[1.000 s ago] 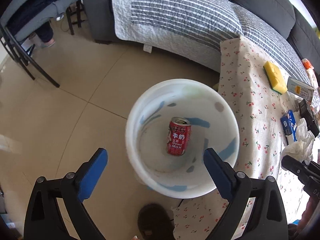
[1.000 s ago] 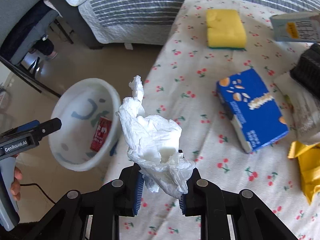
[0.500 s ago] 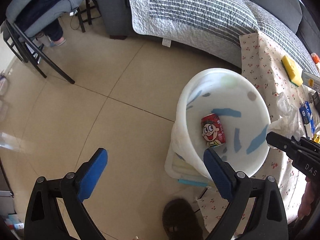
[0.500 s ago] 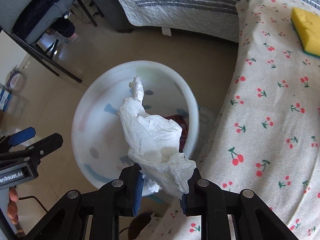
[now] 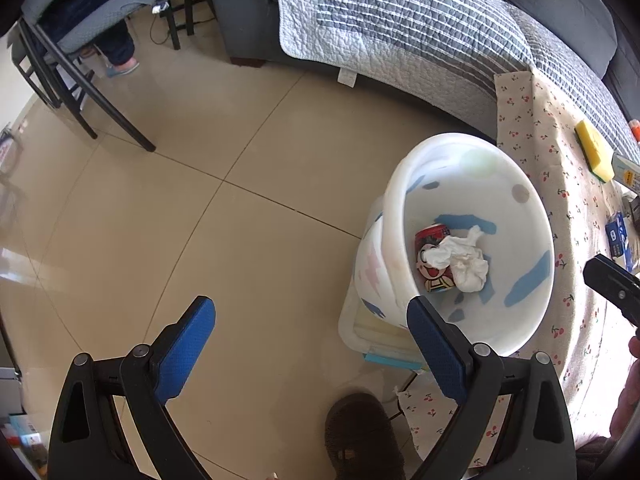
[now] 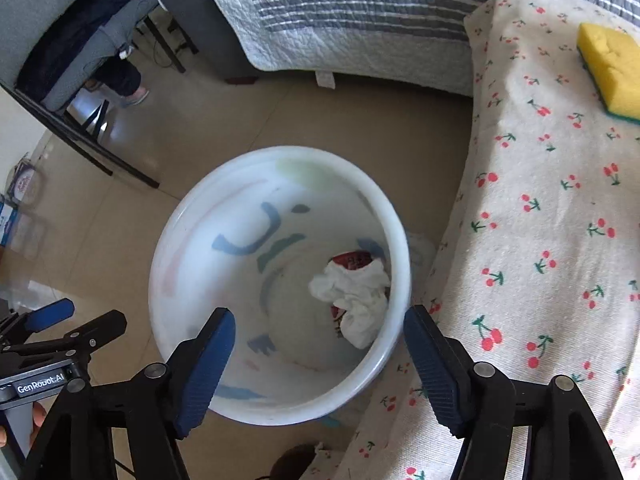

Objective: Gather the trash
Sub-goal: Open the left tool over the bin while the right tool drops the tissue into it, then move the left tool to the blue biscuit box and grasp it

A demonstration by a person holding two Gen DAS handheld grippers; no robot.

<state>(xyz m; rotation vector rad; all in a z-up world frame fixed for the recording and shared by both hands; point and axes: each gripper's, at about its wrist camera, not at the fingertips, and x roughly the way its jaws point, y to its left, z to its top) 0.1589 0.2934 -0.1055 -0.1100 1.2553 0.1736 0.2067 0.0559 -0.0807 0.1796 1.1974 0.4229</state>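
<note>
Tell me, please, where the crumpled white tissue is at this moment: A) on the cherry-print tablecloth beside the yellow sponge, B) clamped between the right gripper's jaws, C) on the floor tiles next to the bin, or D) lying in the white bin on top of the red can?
D: the crumpled white tissue lies inside the white bin, partly covering the red can, and the right gripper jaws are open with nothing between them.

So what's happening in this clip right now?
A person holding two grippers is clearing trash from a cherry-print table into a white bin on the floor. The right gripper, above the bin, has just been opening its jaws and nothing is between them; the crumpled tissue lies in the bin on a red drink can. The left gripper hangs open and empty beside the bin.
</note>
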